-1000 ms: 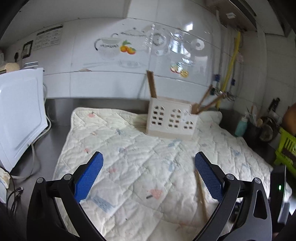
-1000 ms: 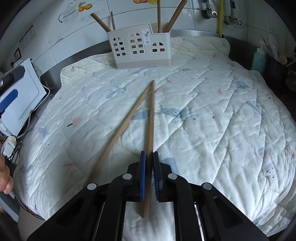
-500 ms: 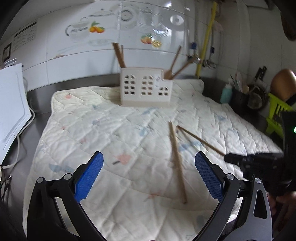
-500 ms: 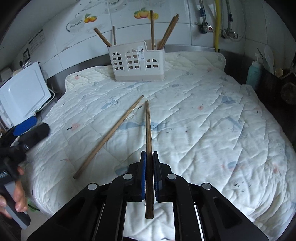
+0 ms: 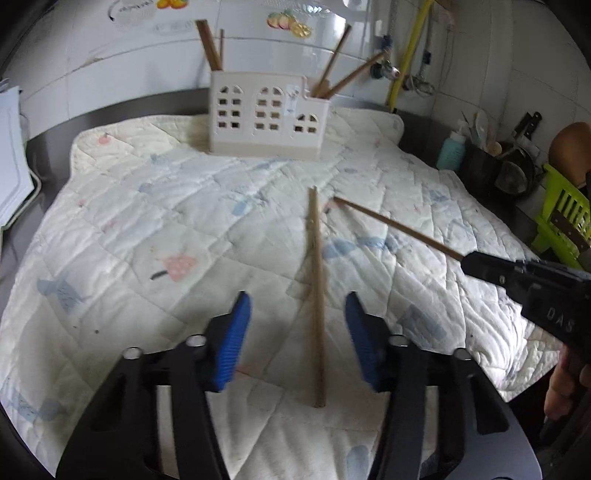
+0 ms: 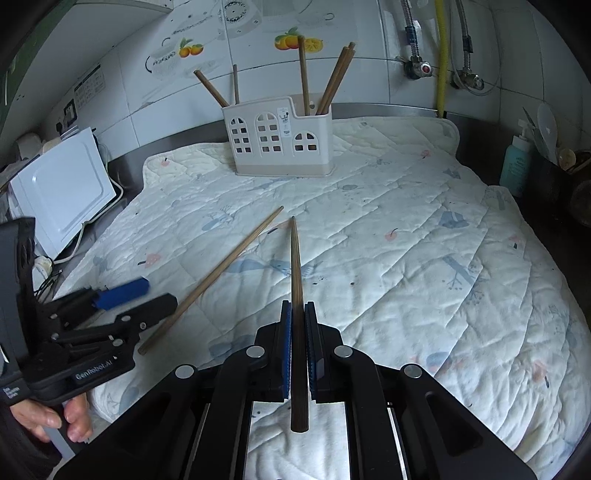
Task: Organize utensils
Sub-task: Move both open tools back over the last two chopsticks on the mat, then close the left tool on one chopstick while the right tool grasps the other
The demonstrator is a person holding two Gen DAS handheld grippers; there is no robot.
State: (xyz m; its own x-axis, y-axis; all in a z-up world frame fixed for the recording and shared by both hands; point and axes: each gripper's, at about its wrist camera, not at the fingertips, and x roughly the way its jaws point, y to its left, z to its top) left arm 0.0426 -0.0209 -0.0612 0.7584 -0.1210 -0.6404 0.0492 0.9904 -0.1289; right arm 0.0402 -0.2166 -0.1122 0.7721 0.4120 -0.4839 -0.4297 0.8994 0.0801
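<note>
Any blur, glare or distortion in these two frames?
Left wrist: the left tool pads and loose chopstick are motion-smeared; glare on the wall tiles. Right wrist: sharp, held chopstick crisp. Both: fisheye bending, dark corners.

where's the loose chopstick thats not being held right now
It lies flat on the quilted mat in front of the white utensil holder. In the left wrist view the loose chopstick sits between the left gripper jaws, untouched.

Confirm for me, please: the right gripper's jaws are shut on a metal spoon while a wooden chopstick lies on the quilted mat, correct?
Not quite: the right gripper is shut on a wooden chopstick, not a spoon, as the right wrist view shows. The other chopstick does lie on the quilted mat.
</note>
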